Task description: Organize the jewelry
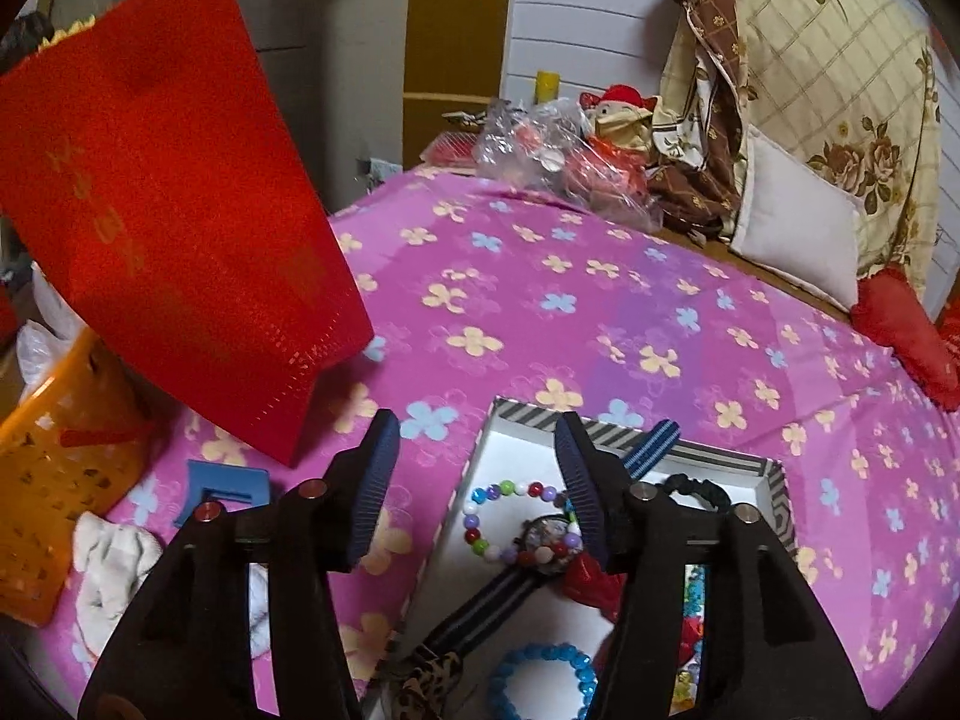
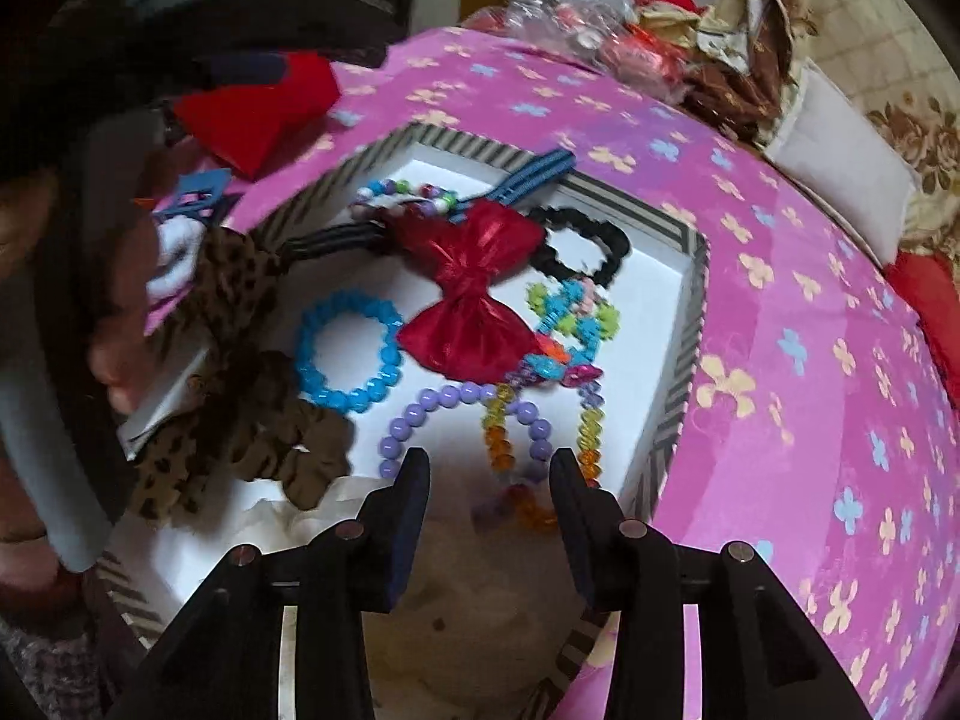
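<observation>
Both grippers are spread open, holding nothing. Ahead of the right gripper (image 2: 489, 480), the striped box (image 2: 690, 354) gathers jewelry: purple bead bracelet (image 2: 420, 414) nearest, red bow (image 2: 474, 294) beyond. The left gripper (image 1: 474, 474) hovers over the watch (image 1: 549, 537), seemingly ready to pick.

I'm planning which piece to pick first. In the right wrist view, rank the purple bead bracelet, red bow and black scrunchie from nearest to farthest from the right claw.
1. Purple bead bracelet: just ahead of the right claw, at the box's near end.
2. Red bow: mid-box, beyond the bracelet.
3. Black scrunchie: farthest, toward the far right corner.
</observation>
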